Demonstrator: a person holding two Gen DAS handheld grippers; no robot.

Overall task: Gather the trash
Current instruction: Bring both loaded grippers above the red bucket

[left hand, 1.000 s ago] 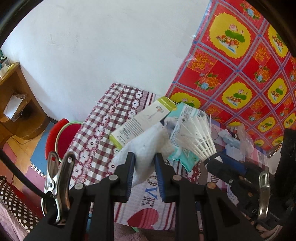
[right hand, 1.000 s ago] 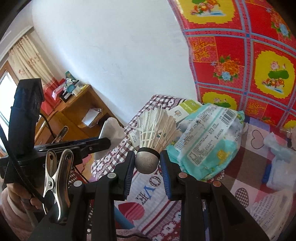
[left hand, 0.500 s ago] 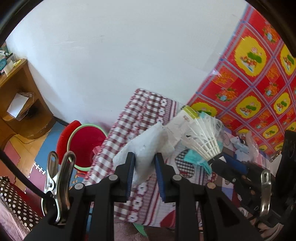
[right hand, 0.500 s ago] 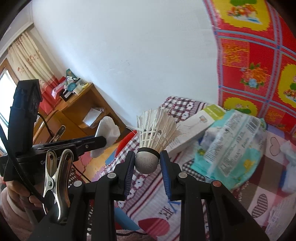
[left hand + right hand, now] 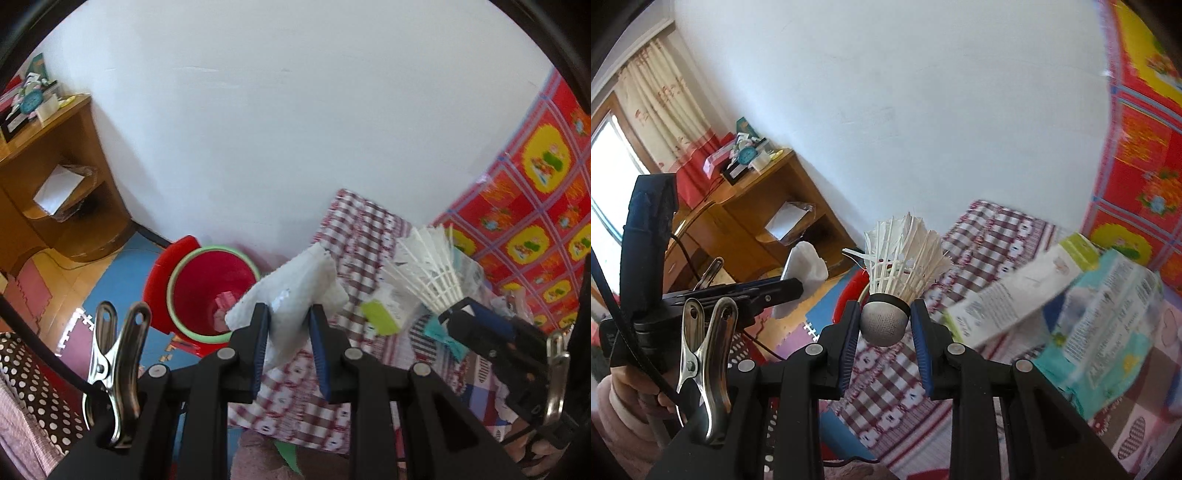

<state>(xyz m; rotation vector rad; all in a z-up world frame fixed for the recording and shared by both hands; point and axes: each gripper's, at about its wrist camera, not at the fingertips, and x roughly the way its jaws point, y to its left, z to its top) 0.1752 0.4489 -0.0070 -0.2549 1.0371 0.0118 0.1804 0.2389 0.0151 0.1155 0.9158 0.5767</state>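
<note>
Two claws carry trash together: my left claw pinches a white tissue, my right claw grips a shuttlecock by its cork, feathers up. Both are nearly shut. The red bin waits at ten o'clock from the tissue, beside the table.

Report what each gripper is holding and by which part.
The left gripper pinches a crumpled white tissue at its lower end. The right gripper clamps a white shuttlecock by its rounded cork base, feathers pointing away.
</note>
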